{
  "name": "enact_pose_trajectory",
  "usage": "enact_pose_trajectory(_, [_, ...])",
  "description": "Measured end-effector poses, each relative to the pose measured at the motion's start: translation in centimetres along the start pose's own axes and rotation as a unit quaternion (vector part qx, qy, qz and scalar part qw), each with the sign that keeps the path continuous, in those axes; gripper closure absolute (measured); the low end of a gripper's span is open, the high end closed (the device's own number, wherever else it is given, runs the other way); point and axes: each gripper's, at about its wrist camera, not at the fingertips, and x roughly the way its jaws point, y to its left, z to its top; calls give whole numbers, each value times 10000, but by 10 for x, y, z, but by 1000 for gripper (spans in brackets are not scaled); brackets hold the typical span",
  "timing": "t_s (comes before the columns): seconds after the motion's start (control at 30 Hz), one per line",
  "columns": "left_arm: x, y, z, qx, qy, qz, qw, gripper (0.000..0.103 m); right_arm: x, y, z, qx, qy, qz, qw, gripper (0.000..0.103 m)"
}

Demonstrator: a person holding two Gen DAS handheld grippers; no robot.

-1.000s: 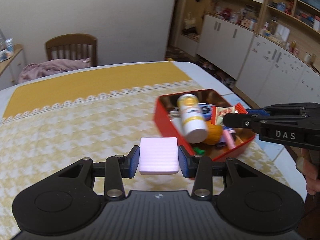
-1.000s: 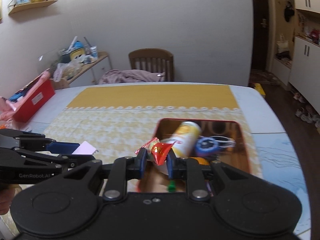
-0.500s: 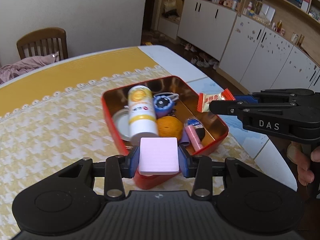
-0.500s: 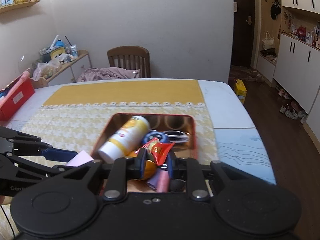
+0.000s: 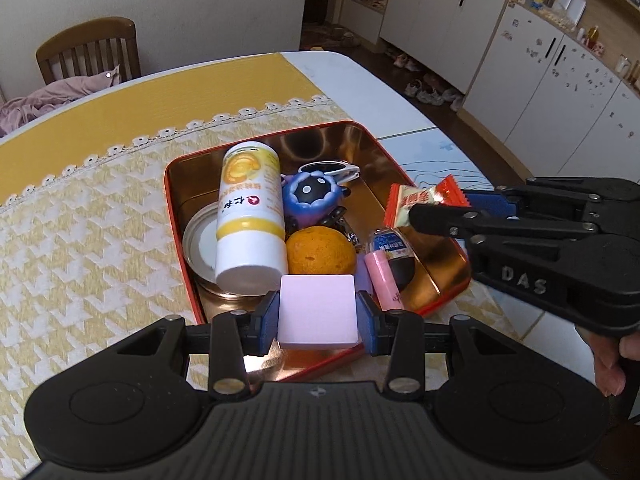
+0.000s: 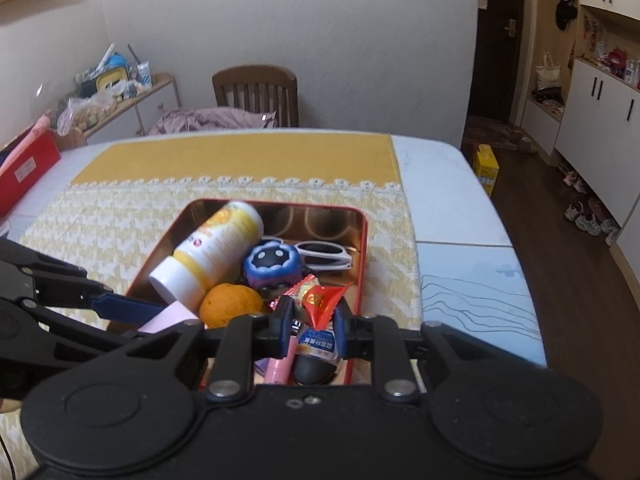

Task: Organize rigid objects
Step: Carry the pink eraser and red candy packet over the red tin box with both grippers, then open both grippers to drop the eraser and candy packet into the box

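A red tin [image 5: 178,216] with a gold inside lies on the yellow houndstooth cloth. It holds a yellow-and-white bottle [image 5: 249,216], a blue round toy [image 5: 310,198], an orange [image 5: 320,252], white sunglasses [image 5: 332,168], a pink tube [image 5: 385,282] and a jar lid [image 5: 200,246]. My left gripper [image 5: 318,312] is shut on a pale pink block [image 5: 318,312] over the tin's near edge. My right gripper [image 6: 314,320] is shut on a red snack packet [image 6: 320,300], above the tin's right side. From the left wrist view the packet [image 5: 424,202] shows at the right.
The cloth [image 5: 80,216] covers the table up to a white, bare strip [image 6: 460,216] at the right. A wooden chair [image 6: 256,92] with pink fabric stands behind the table. White cabinets [image 5: 540,80] line the right wall. A red box [image 6: 24,172] sits far left.
Both grippers have moved toward the tin and come lower over it. The pink block now hangs over the near edge; the packet now hangs above the tin's right side.
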Motion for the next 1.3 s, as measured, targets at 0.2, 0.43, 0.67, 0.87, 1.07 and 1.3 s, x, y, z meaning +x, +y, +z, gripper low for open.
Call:
enact_pose_trajectory(0.2, [12,1,6,-145,113,135,9997,63,19,8,3,-334,287,0,9990,83])
enact_pose_trajectory(0.43, [25,8,8,-415,319,143,9985,63,34,8,5,-522,438,17,9977,83])
enact_pose_trajectory(0.67, [33,6,9,-460,521,116,9975,63,38,2,4,-633,554,118,9964,81])
enact_pose_trajectory(0.87, [38,8,6,-555,592,134,9966,63,34,1,1,-662,580,218,9959,79])
enact_pose_trajectory(1.07, [36,8,4,-603,525,114,9967,63,27,-4,-1,-523,598,310,9964,76])
enact_pose_trajectory(1.3, [31,7,1,-656,418,103,9969,60,16,-10,-1,-337,509,437,9972,73])
